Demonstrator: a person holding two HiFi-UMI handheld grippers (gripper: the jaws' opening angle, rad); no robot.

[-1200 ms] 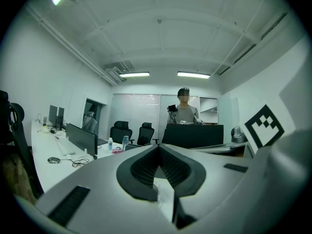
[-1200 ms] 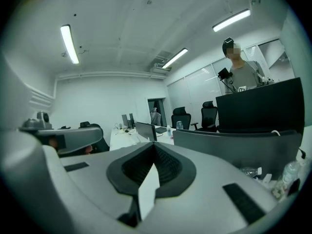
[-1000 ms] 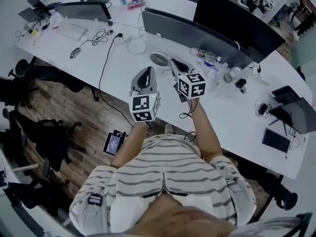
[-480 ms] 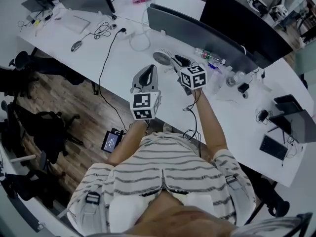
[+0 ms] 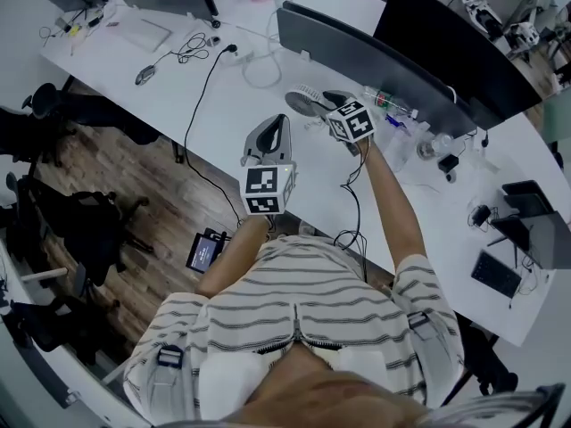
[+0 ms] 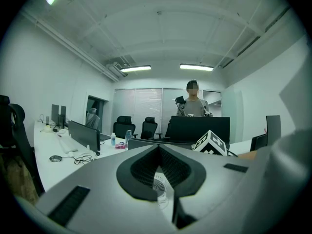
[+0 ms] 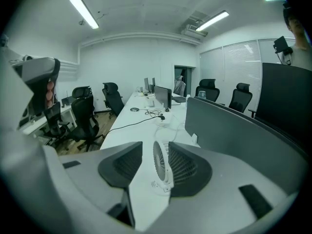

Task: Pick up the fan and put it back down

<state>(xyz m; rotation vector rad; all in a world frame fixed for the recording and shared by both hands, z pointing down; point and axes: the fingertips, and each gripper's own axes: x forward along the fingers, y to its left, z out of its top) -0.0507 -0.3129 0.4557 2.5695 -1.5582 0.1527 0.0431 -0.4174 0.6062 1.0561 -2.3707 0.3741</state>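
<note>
Ceiling strip lights (image 6: 197,68) give even, cool illumination. Both gripper views show fisheye distortion with dark corners; the close foreground is blurred.

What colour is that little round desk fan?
The round desk fan is white, clearest in the right gripper view.

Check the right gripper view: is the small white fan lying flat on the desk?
No: the small white fan stands upright on its base on the white desk, its grille on edge.
</note>
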